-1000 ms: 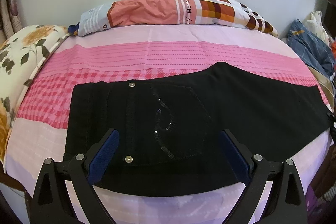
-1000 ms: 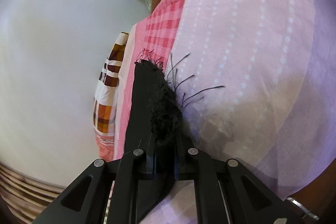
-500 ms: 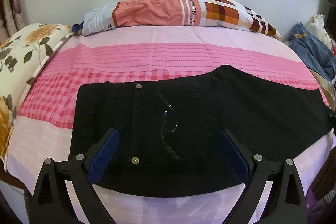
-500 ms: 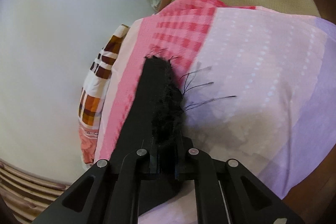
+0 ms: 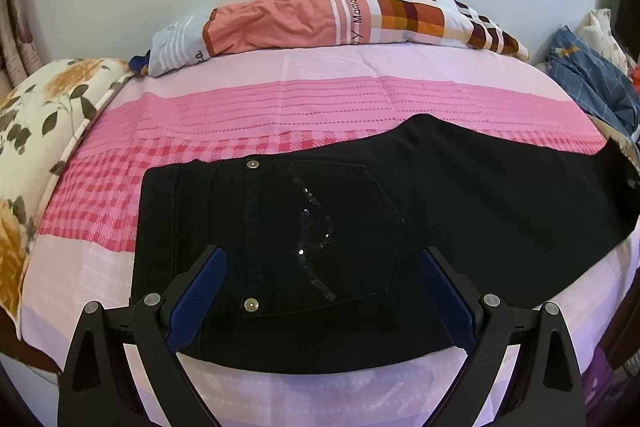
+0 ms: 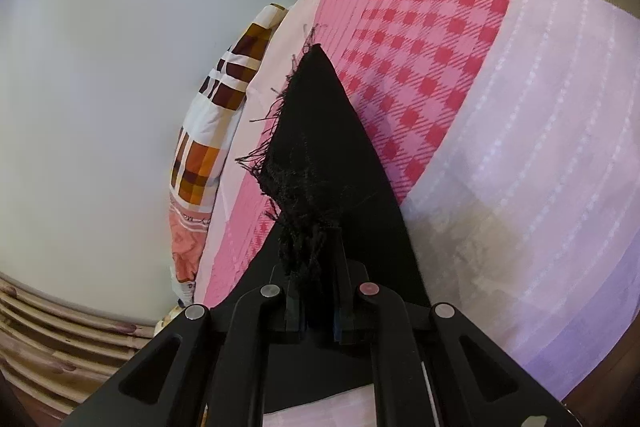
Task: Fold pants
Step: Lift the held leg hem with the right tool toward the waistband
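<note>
Pants [image 6: 320,155] hem in right tongs [image 6: 316,291]

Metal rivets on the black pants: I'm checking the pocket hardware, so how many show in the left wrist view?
2. One rivet sits at the far edge of the pants, the other rivet at the near edge. More may be hidden.

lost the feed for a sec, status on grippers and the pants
Left gripper open, above the waist end. Right gripper shut on frayed hem of black pants, lifted off the bed sheet. Nothing lying on the pants.
</note>
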`<state>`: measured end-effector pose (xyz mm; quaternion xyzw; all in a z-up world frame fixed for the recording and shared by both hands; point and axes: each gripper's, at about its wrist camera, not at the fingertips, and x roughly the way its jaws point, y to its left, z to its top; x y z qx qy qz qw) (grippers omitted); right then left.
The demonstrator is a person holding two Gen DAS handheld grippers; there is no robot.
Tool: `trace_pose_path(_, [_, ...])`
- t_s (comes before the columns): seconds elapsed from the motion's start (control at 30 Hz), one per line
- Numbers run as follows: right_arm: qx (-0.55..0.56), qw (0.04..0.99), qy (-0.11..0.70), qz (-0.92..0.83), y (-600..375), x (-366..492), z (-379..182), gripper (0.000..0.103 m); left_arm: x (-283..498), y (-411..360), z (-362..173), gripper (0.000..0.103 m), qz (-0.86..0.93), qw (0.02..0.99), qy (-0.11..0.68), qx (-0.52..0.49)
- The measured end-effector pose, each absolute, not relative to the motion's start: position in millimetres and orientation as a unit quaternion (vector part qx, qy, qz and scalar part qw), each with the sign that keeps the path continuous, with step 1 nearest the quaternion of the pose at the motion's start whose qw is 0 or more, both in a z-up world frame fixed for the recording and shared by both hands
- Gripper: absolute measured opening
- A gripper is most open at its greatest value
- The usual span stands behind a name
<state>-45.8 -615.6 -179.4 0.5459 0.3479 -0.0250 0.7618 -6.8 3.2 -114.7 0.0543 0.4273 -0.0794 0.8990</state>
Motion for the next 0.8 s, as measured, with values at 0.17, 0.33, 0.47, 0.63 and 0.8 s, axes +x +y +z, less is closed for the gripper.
trace_pose_path(0.17, [0.546,0.761,0.350,-0.015,-603.6,-33.2,-173.4,0.008,-7.2,-1.4,-117.2,0.096,-0.080,0.897,0.430,0.068])
trace_pose_path(0.33, [0.538,0.765,0.353,0.004,-587.5,-20.8,-162.9,0.008,-8.4,-5.3,-117.3,0.096,-0.080,0.897,0.428,0.080])
trace_pose_path(0.47, [0.534,0.766,0.359,0.021,-573.2,-10.3,-159.0,0.008,-8.5,-6.8,-118.1,0.096,-0.080,0.896,0.429,0.089])
trace_pose_path(0.63, [0.532,0.759,0.373,0.041,-552.3,3.4,-161.8,0.008,-8.6,-8.0,-119.2,0.096,-0.080,0.895,0.430,0.091])
trace_pose_path(0.8, [0.525,0.750,0.395,0.069,-522.9,17.6,-166.9,0.008,-8.6,-8.9,-119.0,0.096,-0.079,0.895,0.430,0.090])
